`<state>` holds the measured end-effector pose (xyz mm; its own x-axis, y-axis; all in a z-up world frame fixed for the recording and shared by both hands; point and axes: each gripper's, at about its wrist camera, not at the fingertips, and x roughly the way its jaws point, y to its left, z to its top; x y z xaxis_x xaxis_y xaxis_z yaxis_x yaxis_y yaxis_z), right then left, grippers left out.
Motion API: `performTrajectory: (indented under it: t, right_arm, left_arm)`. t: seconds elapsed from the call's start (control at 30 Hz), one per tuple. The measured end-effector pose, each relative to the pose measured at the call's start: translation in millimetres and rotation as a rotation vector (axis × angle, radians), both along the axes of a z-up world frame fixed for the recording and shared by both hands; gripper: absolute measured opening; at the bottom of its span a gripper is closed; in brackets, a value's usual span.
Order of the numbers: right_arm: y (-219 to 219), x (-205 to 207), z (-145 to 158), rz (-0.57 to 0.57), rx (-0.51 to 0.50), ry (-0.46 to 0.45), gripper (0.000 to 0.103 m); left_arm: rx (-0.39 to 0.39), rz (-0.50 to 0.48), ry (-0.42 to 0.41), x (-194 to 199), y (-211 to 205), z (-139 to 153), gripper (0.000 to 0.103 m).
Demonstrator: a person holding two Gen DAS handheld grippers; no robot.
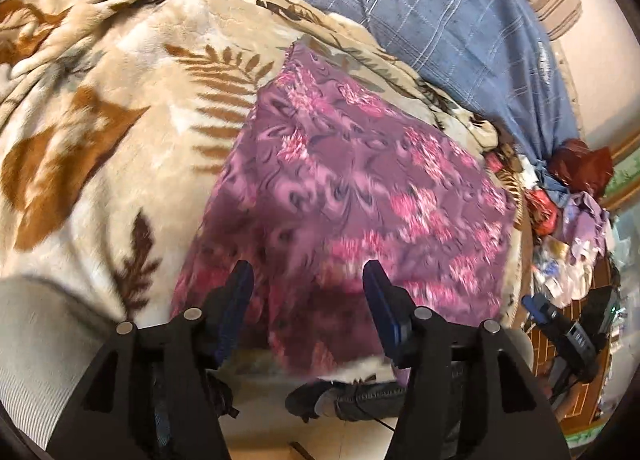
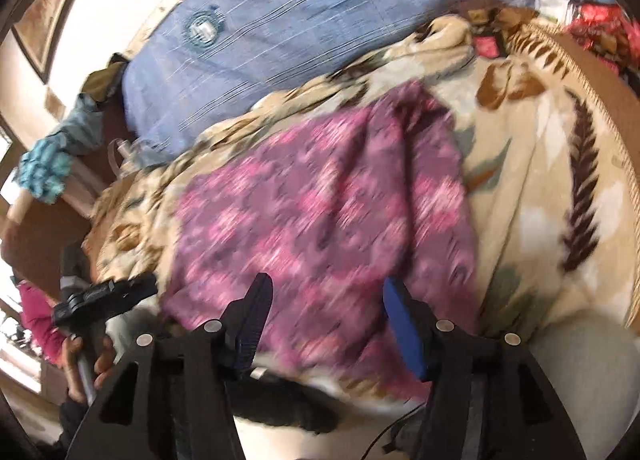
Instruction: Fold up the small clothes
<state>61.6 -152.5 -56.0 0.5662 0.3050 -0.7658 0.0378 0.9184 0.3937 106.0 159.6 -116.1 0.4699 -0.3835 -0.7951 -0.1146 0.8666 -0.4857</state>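
The purple cloth with pink flower print (image 1: 344,187) lies spread flat on the cream plush blanket with brown fern leaves (image 1: 120,147), its near edge hanging a little over the blanket's front border. Behind the blanket lies a blue fabric with thin white check lines (image 1: 440,11).

The left gripper (image 1: 308,292) hovers over the near part of the cloth, its blue fingers wide apart and holding nothing. The right gripper (image 2: 328,300) is also spread wide and empty, just over the same near edge – this view is blurred.

Only the left view shows the heap of mixed clothes (image 1: 572,211) beyond the cloth's far right side. Only the right view shows the hand (image 2: 86,356) gripping the left tool's handle.
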Motion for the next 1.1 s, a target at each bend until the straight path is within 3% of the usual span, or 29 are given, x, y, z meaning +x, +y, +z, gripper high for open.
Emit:
performTrajectory:
  t: [0.23, 0.3, 0.43, 0.47, 0.5, 0.57, 0.6, 0.63, 0.7, 0.8, 0.9, 0.93, 1.0, 1.1]
  right_arm:
    - [-44.2, 100.2, -10.9, -0.091, 0.12, 0.019, 0.058]
    - [-54.9, 118.5, -14.9, -0.148, 0.123, 0.036, 0.048]
    - [-66.0, 133.1, -25.2, -0.174, 0.188, 0.0, 0.043]
    - [-67.1, 135.3, -30.4, -0.186, 0.181, 0.001, 0.041]
    - [-67.2, 136.8, -33.0, -0.19, 0.171, 0.0, 0.03]
    - [-66.1, 141.3, -37.6, -0.183, 0.168, -0.004, 0.018]
    - [-63.8, 143.5, -37.9, -0.165, 0.164, -0.005, 0.009]
    - [-61.6, 144.9, -36.6, -0.163, 0.13, -0.009, 0.009]
    - [-62.0, 139.3, -30.5, -0.179, 0.101, -0.025, 0.007]
    - [-72.8, 116.4, -10.2, -0.187, 0.144, -0.11, 0.006]
    - [-89.0, 122.5, -25.6, -0.214, 0.119, -0.045, 0.006]
    - [-103.8, 123.2, -41.8, -0.262, 0.182, 0.014, 0.006]
    - [-113.1, 116.0, -41.2, -0.268, 0.281, -0.018, 0.006]
    - [-100.6, 119.5, -27.2, -0.239, 0.168, -0.055, 0.006]
  left_arm:
    - [0.064, -0.027, -0.003, 74.4, -1.9, 3.2, 0.056]
    - [0.072, -0.014, -0.034, 89.4, 5.2, 7.1, 0.056]
    - [0.055, 0.054, -0.047, 113.8, 24.4, 3.8, 0.056]
    - [0.078, 0.062, -0.052, 123.4, 27.4, 2.7, 0.056]
    - [0.097, 0.073, -0.057, 131.2, 29.4, 1.8, 0.056]
    - [0.087, 0.081, -0.059, 141.7, 31.8, -3.2, 0.055]
    - [0.059, 0.075, -0.073, 145.2, 31.9, -7.8, 0.049]
    - [0.054, 0.078, -0.086, 144.4, 30.9, -10.1, 0.027]
    - [0.081, 0.064, -0.083, 142.7, 23.7, -17.1, 0.005]
    - [0.134, 0.055, -0.103, 138.4, 17.8, -16.0, 0.004]
    - [0.139, 0.07, -0.103, 140.8, 21.3, -16.6, 0.003]
    - [0.13, 0.079, -0.106, 140.8, 24.3, -16.2, 0.003]
    - [0.112, 0.091, -0.121, 138.8, 29.2, -14.1, 0.003]
    - [0.113, 0.091, -0.118, 139.2, 29.5, -15.4, 0.003]
